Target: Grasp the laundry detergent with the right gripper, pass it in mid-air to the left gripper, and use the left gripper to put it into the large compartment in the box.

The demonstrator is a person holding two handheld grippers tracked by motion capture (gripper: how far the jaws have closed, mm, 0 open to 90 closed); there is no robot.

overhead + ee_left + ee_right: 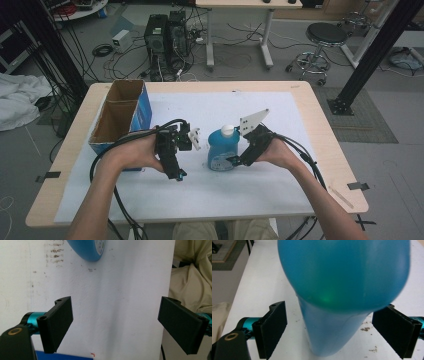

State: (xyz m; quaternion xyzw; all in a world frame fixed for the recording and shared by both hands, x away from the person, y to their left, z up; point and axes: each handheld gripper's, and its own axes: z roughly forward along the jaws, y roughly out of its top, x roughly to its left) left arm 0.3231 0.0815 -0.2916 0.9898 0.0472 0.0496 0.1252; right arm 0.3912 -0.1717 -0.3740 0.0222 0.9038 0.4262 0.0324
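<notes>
A blue bottle (222, 149) with a white cap stands upright on the white sheet (280, 185) near the table's middle. My right gripper (234, 159) reaches it from the right, low on its body. In the right gripper view the bottle (337, 290) rises between the black jaws, which stand wide on either side with a gap to each, so the right gripper (329, 330) is open. My left gripper (172, 152) hovers just left of the bottle and points down at the sheet. The left gripper (115, 325) is open with nothing between its jaws, and the bottle's base (87, 250) lies beyond them.
An open blue cardboard box (120, 117) stands at the table's left side, close behind the left hand. The sheet's near edge and the person's lap (190, 277) are beside the left gripper. Computer towers (167, 40), a stool (325, 37) and cables lie on the floor beyond the table.
</notes>
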